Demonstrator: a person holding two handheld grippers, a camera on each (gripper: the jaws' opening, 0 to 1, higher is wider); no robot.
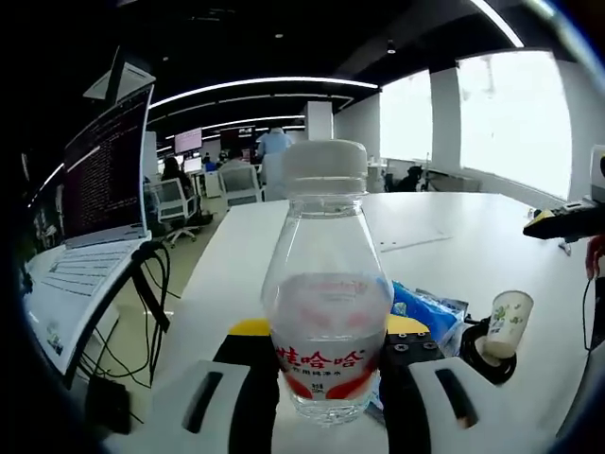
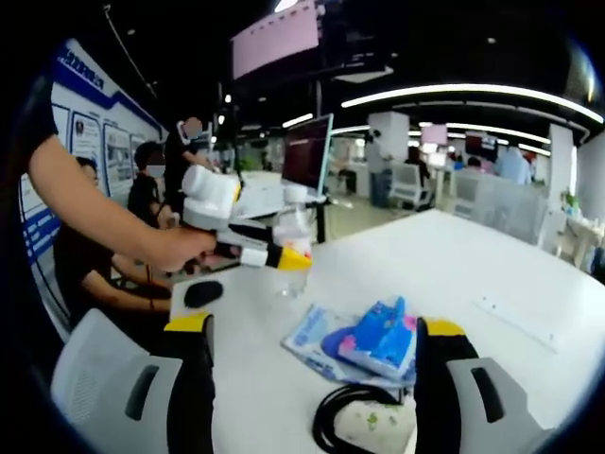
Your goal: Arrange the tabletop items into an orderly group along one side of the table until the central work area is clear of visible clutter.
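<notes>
A clear water bottle (image 1: 326, 303) with a white cap and a red label stands upright between the jaws of my left gripper (image 1: 328, 326), which is shut on it. In the right gripper view, that same gripper (image 2: 284, 257) holds the bottle (image 2: 293, 227) near the table's far left edge, with a person's hand on it. My right gripper (image 2: 314, 326) is open, its jaws wide apart. Ahead of it lie a blue tissue packet (image 2: 373, 340), a coiled black cable (image 2: 331, 416) and a small paper cup (image 2: 371, 423). These also sit right of the bottle: packet (image 1: 425, 312), cup (image 1: 508, 322), cable (image 1: 492, 357).
An open laptop (image 1: 95, 218) on a stand occupies the left table edge, with cables hanging below. A black mouse (image 2: 202, 293) lies near the bottle. The white table (image 1: 454, 227) stretches far ahead. The right gripper (image 1: 567, 219) pokes in from the right. People sit at desks behind.
</notes>
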